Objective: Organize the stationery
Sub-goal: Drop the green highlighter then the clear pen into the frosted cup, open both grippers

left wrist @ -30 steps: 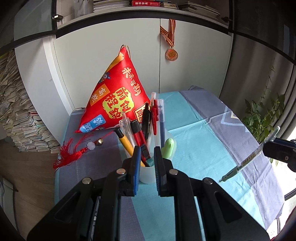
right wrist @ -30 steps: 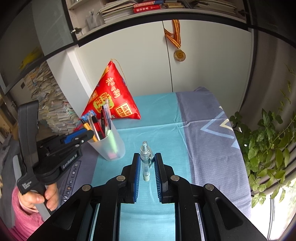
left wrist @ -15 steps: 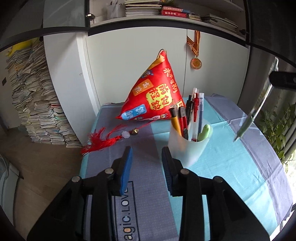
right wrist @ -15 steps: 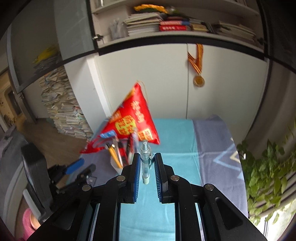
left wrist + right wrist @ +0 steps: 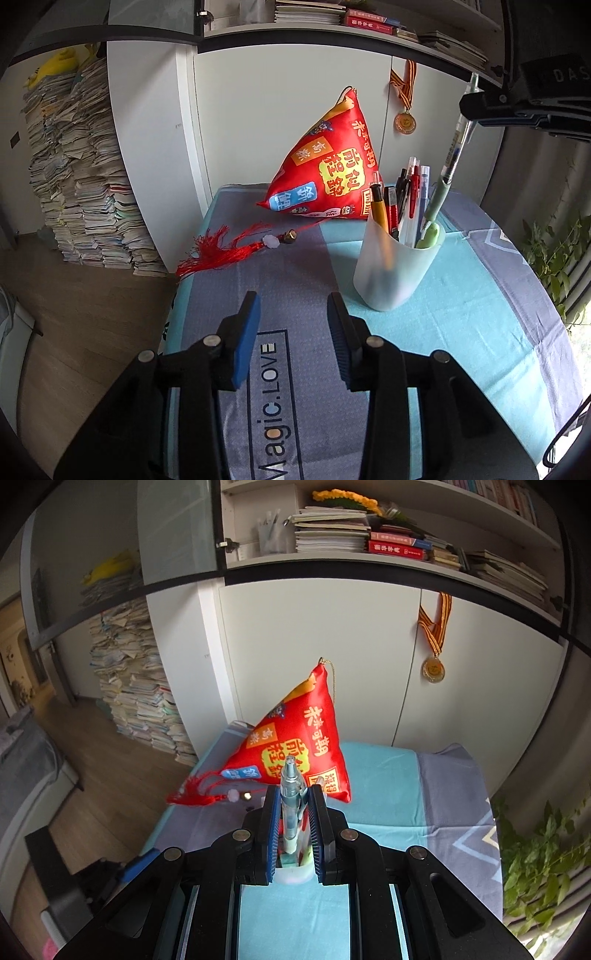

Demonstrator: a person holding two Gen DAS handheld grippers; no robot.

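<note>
Swung upright over the cup (image 5: 397,266) now, with the pen (image 5: 448,158) clamped in the right gripper (image 5: 293,814) and its tip just at the rim among the other pens (image 5: 400,206). Left gripper (image 5: 293,334) drawn back, spread apart and empty above the cloth (image 5: 295,295). Probably only lowering and letting go left.
</note>
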